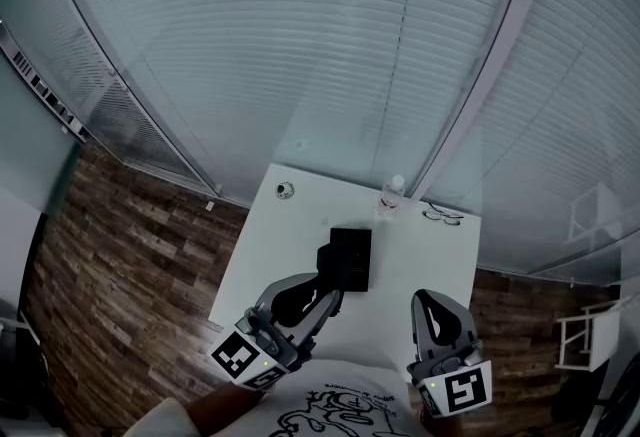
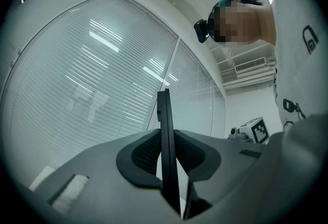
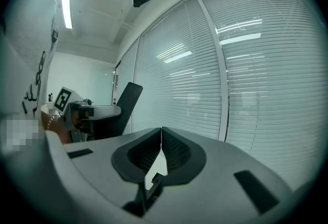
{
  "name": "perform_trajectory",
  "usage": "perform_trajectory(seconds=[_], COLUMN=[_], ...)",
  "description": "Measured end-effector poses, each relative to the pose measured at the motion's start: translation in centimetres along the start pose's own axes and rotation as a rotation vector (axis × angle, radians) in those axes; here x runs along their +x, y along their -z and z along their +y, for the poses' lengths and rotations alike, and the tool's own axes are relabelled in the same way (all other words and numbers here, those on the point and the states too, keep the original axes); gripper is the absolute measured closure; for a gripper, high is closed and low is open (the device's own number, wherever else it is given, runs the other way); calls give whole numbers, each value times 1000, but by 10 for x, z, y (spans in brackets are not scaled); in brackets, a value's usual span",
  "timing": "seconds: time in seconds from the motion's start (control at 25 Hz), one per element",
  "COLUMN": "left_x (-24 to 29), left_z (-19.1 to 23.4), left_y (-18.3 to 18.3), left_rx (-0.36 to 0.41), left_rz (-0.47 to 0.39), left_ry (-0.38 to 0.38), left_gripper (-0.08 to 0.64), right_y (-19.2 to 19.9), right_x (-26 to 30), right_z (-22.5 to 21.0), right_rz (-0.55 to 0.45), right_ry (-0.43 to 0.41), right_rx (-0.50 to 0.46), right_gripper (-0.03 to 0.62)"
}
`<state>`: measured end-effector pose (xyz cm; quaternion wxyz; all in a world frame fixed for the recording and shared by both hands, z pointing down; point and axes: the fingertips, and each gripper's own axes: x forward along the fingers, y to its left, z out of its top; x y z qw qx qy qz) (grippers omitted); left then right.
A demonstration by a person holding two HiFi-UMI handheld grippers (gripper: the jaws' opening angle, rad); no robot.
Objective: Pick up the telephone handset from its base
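The black telephone base (image 1: 353, 257) lies in the middle of the white table (image 1: 435, 260). My left gripper (image 1: 322, 300) is shut on the black handset (image 1: 327, 258), which is held just left of the base. In the left gripper view the handset (image 2: 164, 115) stands edge-on as a thin dark slab clamped between the two pads (image 2: 146, 154). The right gripper view shows the handset (image 3: 127, 101) sticking up out of the left gripper (image 3: 97, 113). My right gripper (image 1: 440, 310) hovers over the table's near right part. It is shut and empty, its fingertips (image 3: 162, 136) touching.
A clear water bottle (image 1: 393, 195) and a pair of glasses (image 1: 443, 216) sit at the table's far edge. A small round object (image 1: 285, 190) lies at its far left corner. Glass walls with blinds (image 1: 330, 55) stand behind the table, and wooden flooring (image 1: 130, 255) runs on both sides.
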<state>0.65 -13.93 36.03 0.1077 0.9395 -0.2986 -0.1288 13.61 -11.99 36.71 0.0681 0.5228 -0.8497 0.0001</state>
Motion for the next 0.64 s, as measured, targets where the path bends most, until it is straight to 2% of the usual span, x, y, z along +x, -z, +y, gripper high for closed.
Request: perform_trajectory(seconds=[0.64], left_x=[0], left_z=[1], left_y=[-2], left_rx=[-11], left_rz=[1], left_ry=[-5], left_gripper=[488], right_y=[0], right_x=[1], right_z=[-1], right_rz=[4], right_ry=[2], right_rx=[12], right_gripper=[586])
